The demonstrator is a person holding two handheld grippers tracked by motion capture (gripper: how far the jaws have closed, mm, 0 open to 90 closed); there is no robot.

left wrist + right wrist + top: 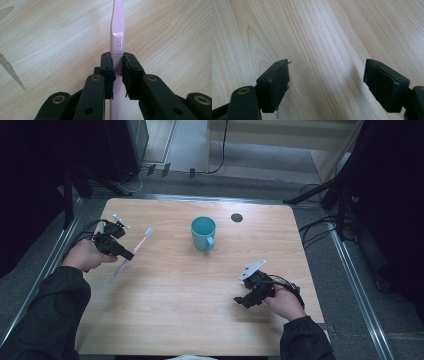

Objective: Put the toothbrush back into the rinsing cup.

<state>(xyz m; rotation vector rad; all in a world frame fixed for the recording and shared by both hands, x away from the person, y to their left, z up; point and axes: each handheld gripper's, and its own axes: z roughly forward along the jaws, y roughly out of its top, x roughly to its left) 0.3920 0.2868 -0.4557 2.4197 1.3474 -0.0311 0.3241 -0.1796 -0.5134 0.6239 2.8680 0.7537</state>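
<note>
left gripper held a pink toothbrush over the left side of the table.
its jaws clamped the ribbed handle, bristle end pointing toward the teal mug, which stood well apart near the table's middle. right gripper sat near the right edge, jaws wide apart with only bare wood between them.

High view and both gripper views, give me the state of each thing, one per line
Pink toothbrush: clamped by its handle, bristle end toward the cup.
Teal cup: upright, standing apart.
Left gripper: jaws shut on the toothbrush.
Right gripper: jaws open, nothing between them.
</note>
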